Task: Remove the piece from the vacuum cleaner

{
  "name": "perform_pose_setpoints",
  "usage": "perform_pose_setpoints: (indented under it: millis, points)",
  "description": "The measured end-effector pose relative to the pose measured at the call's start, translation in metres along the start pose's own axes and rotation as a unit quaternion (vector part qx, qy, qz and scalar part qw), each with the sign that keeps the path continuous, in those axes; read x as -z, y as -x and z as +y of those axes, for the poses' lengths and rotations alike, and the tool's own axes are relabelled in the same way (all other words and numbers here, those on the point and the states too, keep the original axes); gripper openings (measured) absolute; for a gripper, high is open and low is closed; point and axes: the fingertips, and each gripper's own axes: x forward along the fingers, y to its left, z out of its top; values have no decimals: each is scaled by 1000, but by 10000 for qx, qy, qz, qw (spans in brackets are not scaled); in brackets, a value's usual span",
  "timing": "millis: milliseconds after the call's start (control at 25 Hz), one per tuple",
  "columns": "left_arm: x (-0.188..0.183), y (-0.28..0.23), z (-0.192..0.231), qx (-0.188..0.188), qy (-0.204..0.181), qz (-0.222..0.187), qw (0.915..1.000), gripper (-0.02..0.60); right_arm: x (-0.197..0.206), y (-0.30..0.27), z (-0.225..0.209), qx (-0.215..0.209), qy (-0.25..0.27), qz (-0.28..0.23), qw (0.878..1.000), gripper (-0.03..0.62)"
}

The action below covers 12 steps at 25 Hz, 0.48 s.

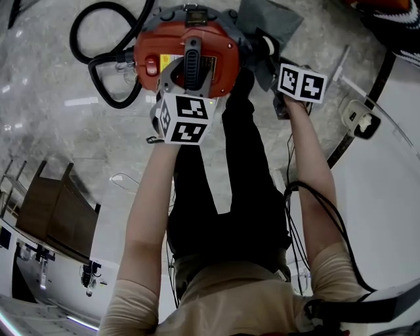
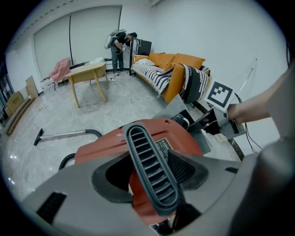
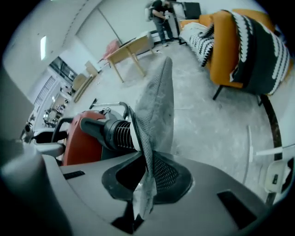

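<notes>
Two claws are showing in the head view, both reaching down to a red vacuum cleaner (image 1: 216, 52) that is sitting on the marbled floor (image 1: 65, 131). The left claw (image 1: 190, 77) is lying over the black ribbed handle (image 1: 191, 62) on top of the vacuum cleaner. The right claw (image 1: 268, 47) is reaching to the machine's right side, where a grey fabric piece (image 1: 266, 20) is sticking out. A black hose (image 1: 98, 62) is looping on the floor to the left. Yellow and dark labels are sitting beside the handle, but their print is reading as too small to make out. Both marker cubes are carrying only black-and-white square patterns.

In the left gripper view, the left claw is clenching the handle, which is crossing slantwise between its pads. A dark plate (image 2: 162, 146) on the red shell is bearing print that is too fine to read.

In the right gripper view, the right claw is pinching the lower edge of the grey fabric piece, which is standing up from the pads. The piece is touching the black ribbed collar (image 3: 119, 133) on the vacuum cleaner; whether it is joined there I cannot tell. An orange sofa (image 3: 230, 55) is standing behind.
</notes>
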Motion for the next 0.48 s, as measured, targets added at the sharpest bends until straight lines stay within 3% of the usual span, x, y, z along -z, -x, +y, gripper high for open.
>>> perform_pose_setpoints:
  millis: [200,480]
  points:
    - [1,0,1,-4,14,-4,10000,242,3,-3,0,-537,-1294,38,9901,38]
    - [1,-1,0,-1,10,11,10000,242,6,-5,-2,-950,-2269,50,9693,45]
